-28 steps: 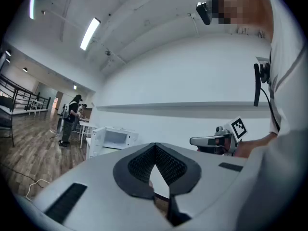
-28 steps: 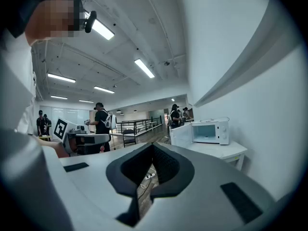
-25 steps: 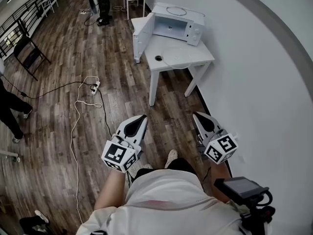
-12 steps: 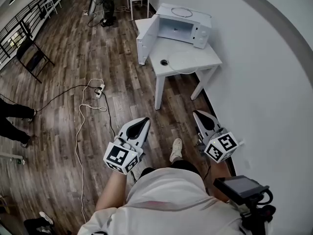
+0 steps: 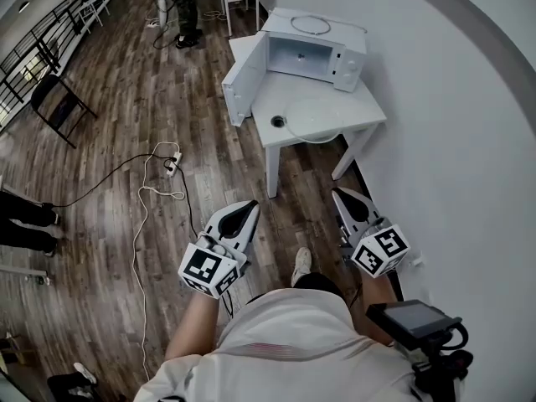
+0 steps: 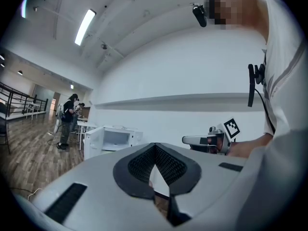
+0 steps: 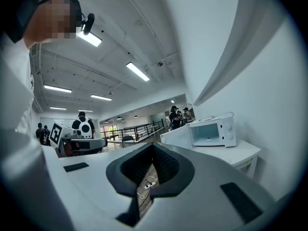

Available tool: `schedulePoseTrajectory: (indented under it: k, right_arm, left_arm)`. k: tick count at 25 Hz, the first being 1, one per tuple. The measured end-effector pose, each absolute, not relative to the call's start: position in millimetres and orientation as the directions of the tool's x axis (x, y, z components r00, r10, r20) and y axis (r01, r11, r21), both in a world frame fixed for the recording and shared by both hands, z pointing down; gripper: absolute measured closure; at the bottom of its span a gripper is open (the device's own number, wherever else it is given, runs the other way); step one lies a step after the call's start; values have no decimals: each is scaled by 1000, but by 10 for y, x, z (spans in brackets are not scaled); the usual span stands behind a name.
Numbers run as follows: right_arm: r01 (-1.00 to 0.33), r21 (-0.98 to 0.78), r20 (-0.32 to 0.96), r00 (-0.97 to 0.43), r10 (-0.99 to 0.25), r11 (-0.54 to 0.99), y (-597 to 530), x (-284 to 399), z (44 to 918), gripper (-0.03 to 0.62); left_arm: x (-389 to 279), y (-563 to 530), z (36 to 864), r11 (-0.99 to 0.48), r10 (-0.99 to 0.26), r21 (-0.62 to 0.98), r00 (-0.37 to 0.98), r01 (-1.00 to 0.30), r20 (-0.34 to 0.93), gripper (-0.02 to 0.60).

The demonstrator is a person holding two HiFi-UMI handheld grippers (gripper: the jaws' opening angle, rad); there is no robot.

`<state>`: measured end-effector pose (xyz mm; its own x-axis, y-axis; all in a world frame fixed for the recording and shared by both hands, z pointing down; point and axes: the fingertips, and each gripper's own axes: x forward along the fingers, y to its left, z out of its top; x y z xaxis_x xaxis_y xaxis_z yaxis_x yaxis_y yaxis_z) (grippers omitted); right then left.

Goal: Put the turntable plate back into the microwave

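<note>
Left tool [image 5: 245, 202] and right tool [image 5: 339, 195], clenched empty, face the turntable plate [image 5: 311, 117], flat on the table [image 5: 371, 114].

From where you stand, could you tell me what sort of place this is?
Probably an open workspace or test lab: the microwave sits on a small white table, a power strip lies on the wood floor, and a black railing lines one side.

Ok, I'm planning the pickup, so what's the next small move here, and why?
Probably step up closer to the table first. The glass plate lies on it in front of the open microwave, well beyond the left tool and the right tool. Both tools are shut and empty, so they would likely need opening once near.
</note>
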<state>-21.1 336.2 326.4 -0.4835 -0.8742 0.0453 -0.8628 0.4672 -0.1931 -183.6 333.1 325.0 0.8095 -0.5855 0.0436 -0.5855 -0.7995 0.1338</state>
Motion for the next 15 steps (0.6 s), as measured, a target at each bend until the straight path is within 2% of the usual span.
schedulePoseTrajectory:
  k: [9,15]
  right_arm:
    - [-848,-222,48,-503,-863,481,2498,765,3330,591]
    - [-833,-236,35,-521,-853,500,2180,1129,3351,591]
  left_arm:
    - [-989,2481,3210,-765,-628,138,776,-629,56,571]
    - [-687,2190,3198,-747,-648,135,759,-650,65,571]
